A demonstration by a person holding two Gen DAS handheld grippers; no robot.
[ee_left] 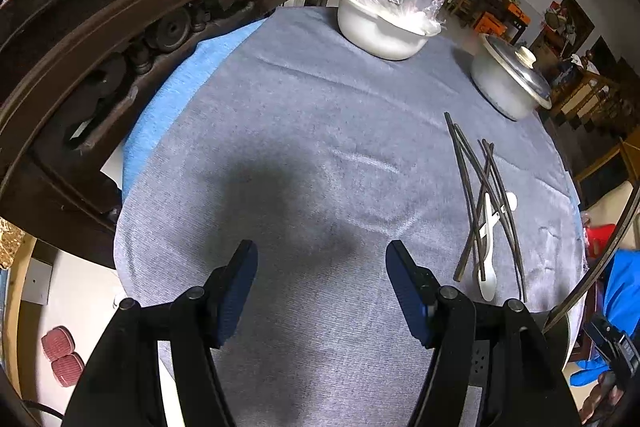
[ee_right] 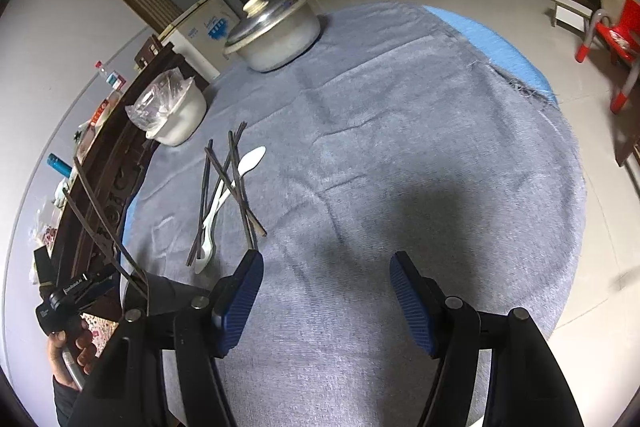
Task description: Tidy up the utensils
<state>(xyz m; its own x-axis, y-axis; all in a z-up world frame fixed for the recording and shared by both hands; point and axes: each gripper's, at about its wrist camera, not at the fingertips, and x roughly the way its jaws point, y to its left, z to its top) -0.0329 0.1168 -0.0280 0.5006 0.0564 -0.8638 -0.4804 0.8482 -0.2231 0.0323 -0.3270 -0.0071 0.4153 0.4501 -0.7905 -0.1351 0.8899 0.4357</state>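
Several dark chopsticks lie crossed in a loose pile on the grey cloth, over two white spoons. My left gripper hangs open over bare cloth, with the pile to its right. My right gripper is open too; the pile lies just ahead of its left fingertip. Neither holds anything. A dark container at the near edge has two long dark sticks standing out of it.
A white bowl with a plastic bag and a lidded metal pot stand at the far side of the round table. Carved dark wood furniture borders it. A hand holds the other gripper.
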